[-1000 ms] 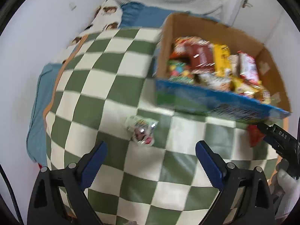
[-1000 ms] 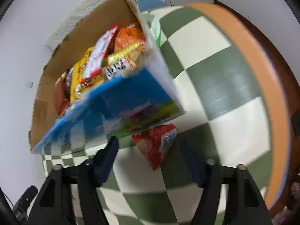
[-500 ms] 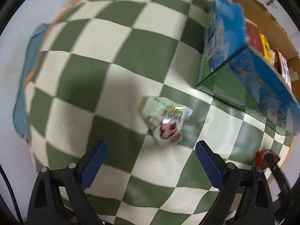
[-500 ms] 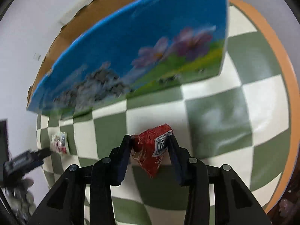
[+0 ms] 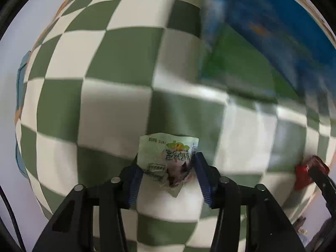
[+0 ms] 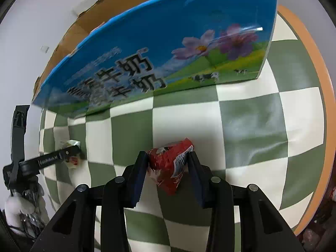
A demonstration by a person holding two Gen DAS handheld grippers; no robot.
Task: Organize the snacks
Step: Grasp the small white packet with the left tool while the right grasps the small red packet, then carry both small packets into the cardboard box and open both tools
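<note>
A pale green snack packet [image 5: 168, 159] lies on the green-and-white checked tablecloth [image 5: 117, 109]. My left gripper [image 5: 168, 166] is shut on it, both blue pads against its sides. It also shows in the right wrist view [image 6: 72, 155], small at the left. A red snack packet [image 6: 170, 163] lies on the cloth, and my right gripper [image 6: 168, 163] is shut on it. The red packet shows in the left wrist view [image 5: 302, 174] at the far right. The blue-printed cardboard snack box [image 6: 168, 48] stands just beyond both packets; its contents are hidden.
The box also fills the upper right of the left wrist view [image 5: 262, 37], blurred. The table's orange rim [image 6: 315, 88] curves down the right side. A white wall [image 6: 25, 31] lies behind the box. A gloved hand [image 6: 14, 205] holds the left gripper.
Both grippers dropped lower toward the cloth. My left gripper closed from wide open onto the pale green packet. My right gripper stays closed on the red packet.
</note>
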